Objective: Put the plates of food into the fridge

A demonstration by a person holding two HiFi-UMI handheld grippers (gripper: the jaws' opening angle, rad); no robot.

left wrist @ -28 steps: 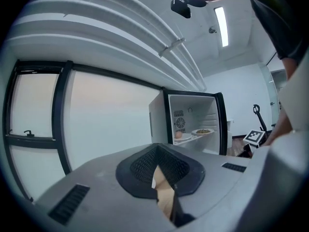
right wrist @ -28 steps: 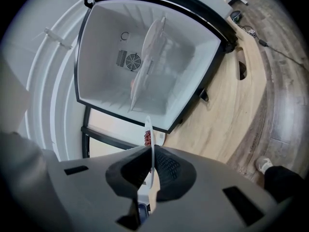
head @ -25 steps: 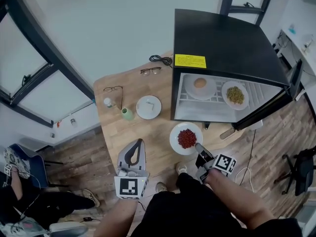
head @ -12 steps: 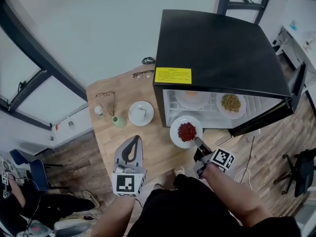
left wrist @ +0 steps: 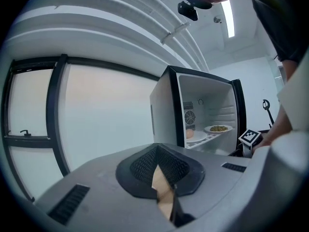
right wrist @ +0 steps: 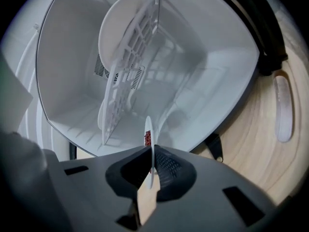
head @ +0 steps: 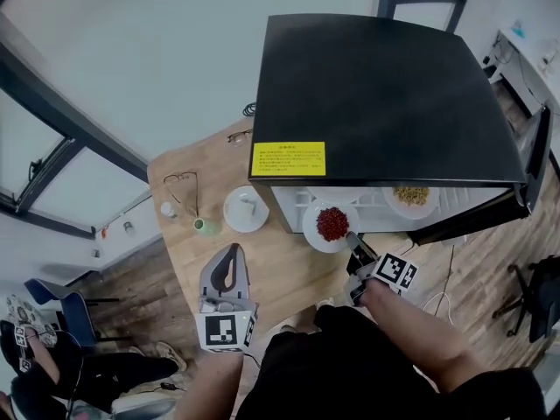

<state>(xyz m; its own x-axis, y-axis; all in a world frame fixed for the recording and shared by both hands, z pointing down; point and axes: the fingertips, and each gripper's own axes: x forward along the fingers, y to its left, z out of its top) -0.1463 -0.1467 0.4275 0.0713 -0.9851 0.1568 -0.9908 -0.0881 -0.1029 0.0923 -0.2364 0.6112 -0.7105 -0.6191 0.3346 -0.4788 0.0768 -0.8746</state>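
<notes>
Our right gripper pinches the near rim of the plate of red food. It looks stiff, breakable and likely front-heavy, so we keep it level. Our left gripper is pressed together, empty.

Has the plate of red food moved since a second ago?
Yes. Held by the right tool, the plate of red food moved toward the fridge, from clear of its opening to its front edge.
</notes>
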